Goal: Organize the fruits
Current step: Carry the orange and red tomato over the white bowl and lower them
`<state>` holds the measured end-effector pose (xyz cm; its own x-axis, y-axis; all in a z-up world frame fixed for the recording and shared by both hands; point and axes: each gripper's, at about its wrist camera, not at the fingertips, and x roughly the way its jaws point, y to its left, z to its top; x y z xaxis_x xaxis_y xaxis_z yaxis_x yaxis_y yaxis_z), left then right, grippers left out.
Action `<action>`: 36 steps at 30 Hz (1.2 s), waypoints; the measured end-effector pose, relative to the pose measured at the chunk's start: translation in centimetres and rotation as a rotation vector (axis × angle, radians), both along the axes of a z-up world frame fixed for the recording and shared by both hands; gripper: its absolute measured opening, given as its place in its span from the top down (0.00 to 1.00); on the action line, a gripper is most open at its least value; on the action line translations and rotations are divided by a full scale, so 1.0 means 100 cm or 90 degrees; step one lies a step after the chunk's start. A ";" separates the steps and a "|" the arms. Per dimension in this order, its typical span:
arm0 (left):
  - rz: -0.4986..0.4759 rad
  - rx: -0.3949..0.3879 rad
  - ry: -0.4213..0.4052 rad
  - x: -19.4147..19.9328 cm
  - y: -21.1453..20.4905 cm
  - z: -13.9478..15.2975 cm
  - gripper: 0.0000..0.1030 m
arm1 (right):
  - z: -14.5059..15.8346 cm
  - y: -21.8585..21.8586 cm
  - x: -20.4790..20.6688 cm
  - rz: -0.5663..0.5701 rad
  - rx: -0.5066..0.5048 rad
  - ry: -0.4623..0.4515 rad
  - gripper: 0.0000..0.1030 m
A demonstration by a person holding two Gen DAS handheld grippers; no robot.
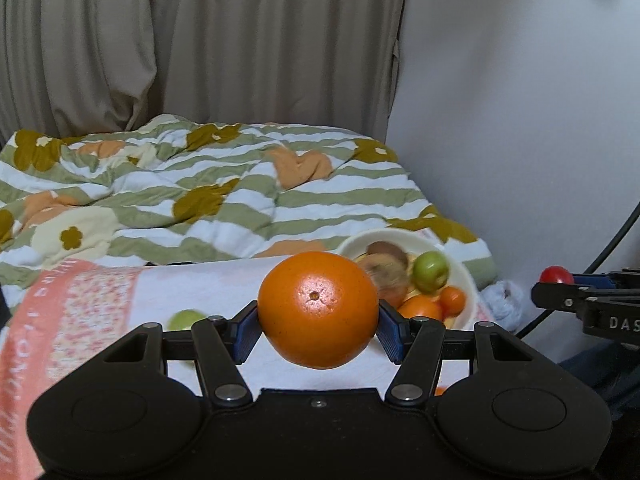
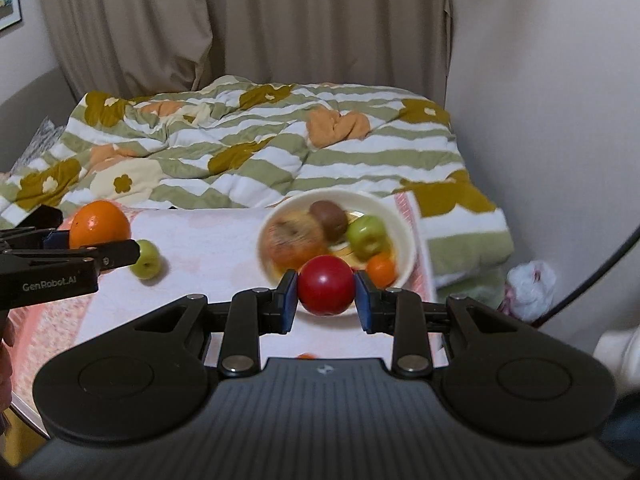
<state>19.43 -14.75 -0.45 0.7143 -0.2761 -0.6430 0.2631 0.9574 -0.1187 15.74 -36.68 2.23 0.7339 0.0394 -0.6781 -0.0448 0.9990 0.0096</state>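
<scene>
Beyond the white bowl point(image 2: 406, 240) lies the striped quilt point(image 2: 280, 160). The bowl, on the pink-edged cloth point(image 2: 208, 240), holds blurred fruit. My left gripper point(image 1: 318, 326) clamps the orange point(image 1: 318, 308) left of the bowl. My right gripper point(image 2: 326, 298) clamps the red apple point(image 2: 326, 290) just before its rim. A green apple point(image 2: 146, 264) sits on the cloth, left of the bowl.
</scene>
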 end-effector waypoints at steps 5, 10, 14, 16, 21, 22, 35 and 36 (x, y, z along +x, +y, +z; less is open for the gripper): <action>-0.007 -0.005 0.003 0.018 -0.035 0.000 0.38 | -0.004 -0.031 0.024 0.018 -0.006 0.005 0.56; -0.015 0.005 0.008 0.044 -0.058 -0.003 0.38 | -0.015 -0.049 0.050 0.017 0.012 0.017 0.56; -0.028 0.015 0.014 0.072 -0.070 -0.010 0.38 | -0.023 -0.059 0.071 0.005 0.021 0.023 0.56; -0.034 0.023 0.018 0.085 -0.075 -0.013 0.38 | -0.027 -0.061 0.081 -0.001 0.027 0.025 0.56; -0.049 0.043 0.033 0.124 -0.085 -0.028 0.38 | -0.039 -0.068 0.108 -0.013 0.037 0.040 0.56; -0.052 0.046 0.037 0.131 -0.087 -0.031 0.38 | -0.041 -0.069 0.113 -0.015 0.038 0.043 0.56; -0.080 0.090 0.103 0.186 -0.105 -0.084 0.38 | -0.071 -0.077 0.171 -0.037 0.052 0.083 0.56; -0.081 0.091 0.106 0.188 -0.106 -0.086 0.38 | -0.073 -0.077 0.173 -0.037 0.053 0.085 0.56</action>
<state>38.18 -25.35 -9.05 0.5604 -0.2549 -0.7880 0.3706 0.9281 -0.0366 33.03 -44.39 -5.08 0.6402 0.0595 -0.7659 0.0208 0.9953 0.0948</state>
